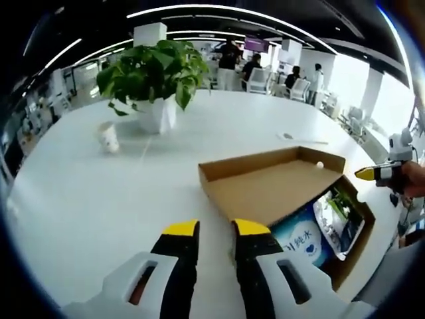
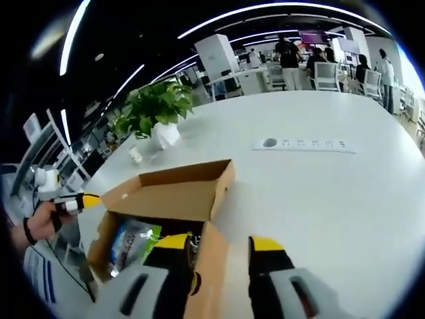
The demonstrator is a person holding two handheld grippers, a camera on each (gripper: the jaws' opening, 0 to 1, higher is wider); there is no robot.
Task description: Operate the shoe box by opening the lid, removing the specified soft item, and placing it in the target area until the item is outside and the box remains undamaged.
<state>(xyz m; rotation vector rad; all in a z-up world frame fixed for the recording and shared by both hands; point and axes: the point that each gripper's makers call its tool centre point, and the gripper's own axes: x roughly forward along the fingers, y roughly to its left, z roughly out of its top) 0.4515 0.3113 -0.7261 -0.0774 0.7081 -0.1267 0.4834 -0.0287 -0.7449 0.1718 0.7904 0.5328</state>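
Right gripper view, bottom middle: right gripper (image 2: 222, 249) sits open astride the box (image 2: 211, 256) wall, left gripper (image 1: 216, 229) open and empty, so a hard squeeze could crush it.

Brown box (image 1: 272, 186), blue-white packet (image 1: 302, 240), yellow-tipped black tool (image 1: 216, 229).
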